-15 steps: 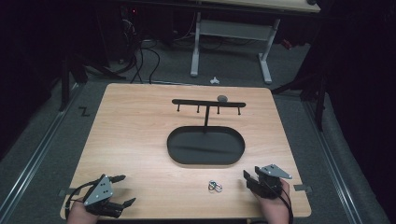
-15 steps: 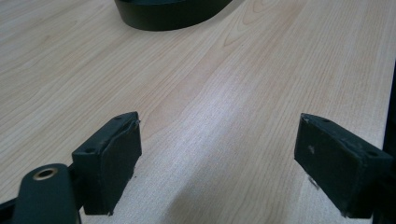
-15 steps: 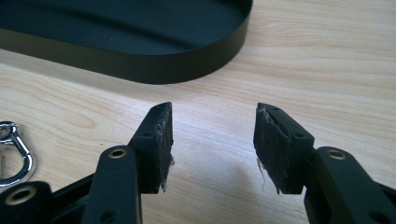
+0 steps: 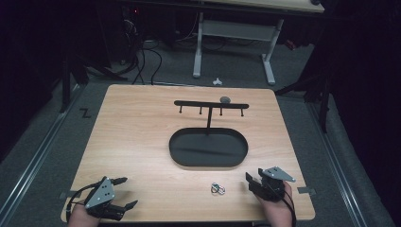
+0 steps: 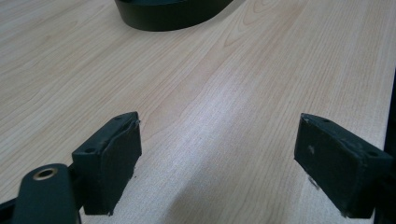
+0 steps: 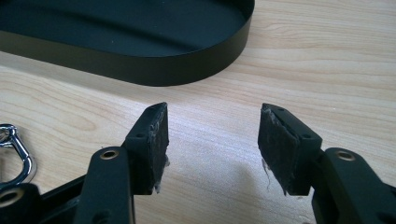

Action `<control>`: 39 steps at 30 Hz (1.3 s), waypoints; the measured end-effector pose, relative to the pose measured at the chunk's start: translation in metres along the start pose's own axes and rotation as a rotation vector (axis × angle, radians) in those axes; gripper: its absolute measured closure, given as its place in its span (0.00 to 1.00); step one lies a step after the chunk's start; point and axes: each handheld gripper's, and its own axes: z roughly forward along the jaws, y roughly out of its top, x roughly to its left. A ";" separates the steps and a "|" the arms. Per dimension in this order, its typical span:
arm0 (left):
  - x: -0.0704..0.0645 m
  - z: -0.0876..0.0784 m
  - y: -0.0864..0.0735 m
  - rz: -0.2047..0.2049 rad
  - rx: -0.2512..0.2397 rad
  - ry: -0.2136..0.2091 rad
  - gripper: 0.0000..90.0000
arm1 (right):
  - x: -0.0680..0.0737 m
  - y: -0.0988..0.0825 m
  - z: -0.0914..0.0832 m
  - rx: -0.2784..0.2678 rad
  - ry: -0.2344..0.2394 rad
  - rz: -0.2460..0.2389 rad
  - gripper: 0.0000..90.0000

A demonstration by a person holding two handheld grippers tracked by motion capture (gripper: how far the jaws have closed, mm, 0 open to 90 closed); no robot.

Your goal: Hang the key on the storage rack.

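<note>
Two claws sit low at the near edge of the bench (image 4: 142, 132), both with jaws apart and nothing between the pads. Right claw (image 4: 254, 182): in the right gripper view its pads (image 6: 156, 140) stand over bare wood. The metal clip (image 4: 217, 188), a small shiny ring-and-hook piece, lies flat on the bench just to this claw's left; its curved edge (image 6: 16, 151) shows at the left margin of the right gripper view, outside the jaws, not touching. Left claw (image 4: 126, 191): jaws wide, pads (image 5: 116, 161) over empty wood, well apart from the clip, which lies off to its right.

Beyond the right claw: black oval tray (image 4: 208, 163), rim near and slightly left. From the tray rises a thin post carrying a hook rack (image 4: 210, 104) with short pegs hanging down; nothing hangs on them. A small grey object rests on the bar; cannot identify.

Judgement: approach step, pickup not begun. Likely goal is hanging the clip on a peg. Next move calls for the right claw to swing left, centre the clip between the pads, drop to the bench surface, then close. Thin, flat metal — may slip or skate on pinch.
</note>
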 end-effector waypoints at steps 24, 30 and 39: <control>0.001 0.007 0.006 0.011 -0.006 -0.006 0.17 | 0.002 -0.001 -0.008 0.009 0.005 -0.006 0.46; 0.003 0.007 0.006 0.009 -0.011 -0.004 0.17 | 0.007 0.003 -0.007 0.018 -0.004 -0.012 0.41; 0.003 0.006 0.006 0.011 -0.019 -0.003 0.17 | 0.013 0.014 0.002 0.111 0.000 -0.028 0.37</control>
